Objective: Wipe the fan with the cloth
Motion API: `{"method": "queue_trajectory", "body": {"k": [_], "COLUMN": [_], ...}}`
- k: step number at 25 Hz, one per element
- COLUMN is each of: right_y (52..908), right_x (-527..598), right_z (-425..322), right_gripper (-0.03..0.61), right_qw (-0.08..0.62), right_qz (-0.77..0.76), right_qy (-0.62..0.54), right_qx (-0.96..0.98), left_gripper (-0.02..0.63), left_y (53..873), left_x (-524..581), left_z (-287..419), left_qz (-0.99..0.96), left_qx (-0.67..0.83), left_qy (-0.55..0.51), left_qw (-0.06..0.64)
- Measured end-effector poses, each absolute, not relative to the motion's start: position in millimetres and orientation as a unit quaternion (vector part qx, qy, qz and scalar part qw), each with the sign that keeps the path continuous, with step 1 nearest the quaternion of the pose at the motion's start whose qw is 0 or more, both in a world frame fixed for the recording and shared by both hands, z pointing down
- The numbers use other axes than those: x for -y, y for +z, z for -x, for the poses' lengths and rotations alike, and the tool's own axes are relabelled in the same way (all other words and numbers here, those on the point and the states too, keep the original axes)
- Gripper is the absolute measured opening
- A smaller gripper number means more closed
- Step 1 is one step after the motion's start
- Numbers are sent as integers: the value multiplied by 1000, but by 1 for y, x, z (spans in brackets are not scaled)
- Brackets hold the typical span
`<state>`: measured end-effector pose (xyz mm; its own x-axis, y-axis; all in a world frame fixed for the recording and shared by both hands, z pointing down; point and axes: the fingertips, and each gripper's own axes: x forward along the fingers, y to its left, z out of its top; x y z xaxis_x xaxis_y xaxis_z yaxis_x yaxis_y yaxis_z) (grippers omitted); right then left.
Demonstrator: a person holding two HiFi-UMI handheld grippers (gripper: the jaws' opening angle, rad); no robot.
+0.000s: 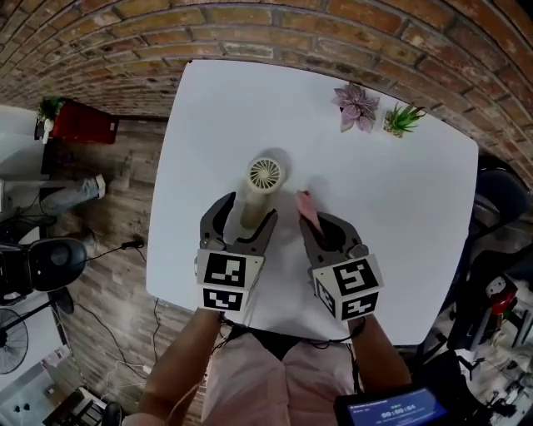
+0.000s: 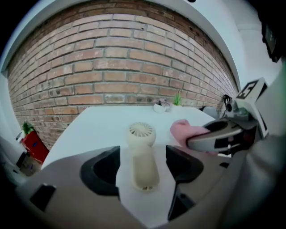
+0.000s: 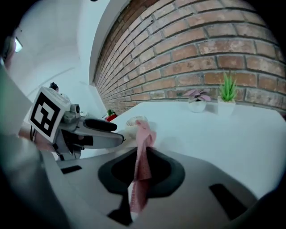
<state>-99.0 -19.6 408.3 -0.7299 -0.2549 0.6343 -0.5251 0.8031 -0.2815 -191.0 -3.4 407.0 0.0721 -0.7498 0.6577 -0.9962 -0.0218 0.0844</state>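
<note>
A small cream fan [image 1: 265, 176] stands upright near the middle of the white table [image 1: 400, 208]. My left gripper [image 1: 248, 213] is open, one jaw on each side of the fan's handle. In the left gripper view a strip of table shows on both sides of the fan [image 2: 142, 152], so the pads stand apart from it. Just right of the fan, my right gripper [image 1: 316, 221] is shut on a pink cloth [image 1: 306, 205]. The cloth [image 3: 142, 165] sticks up out of the jaws in the right gripper view, and its free end hangs close to the fan's head.
Two small potted plants, one pink [image 1: 356, 106] and one green [image 1: 403, 119], stand at the table's far right by the brick wall [image 1: 250, 25]. The table's near edge lies just under my hands. A red box [image 1: 83, 121] sits on the floor at the left.
</note>
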Motion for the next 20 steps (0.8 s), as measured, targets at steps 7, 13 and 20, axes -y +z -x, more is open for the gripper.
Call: {"method": "queue_trajectory", "body": {"k": [7,13,20], "right_y": [392,381,379], "right_x": [27,24,11], "right_z": [63,53,46], "right_gripper": [35,35,35], "right_qw": [279,268,278], "right_qz": [-254,-267,-256], "right_qy": [224,225,219], "right_qx": [899,898,900], "left_gripper": [325,248,206], "left_y": [440,444,442], "left_x": [-2,-3,-7], "left_z": [191,184,172], "left_qz": [-660,-674,-721], "left_qx": [620,598,528], "left_qy": [289,308,351], "left_qw": [311,306,280]}}
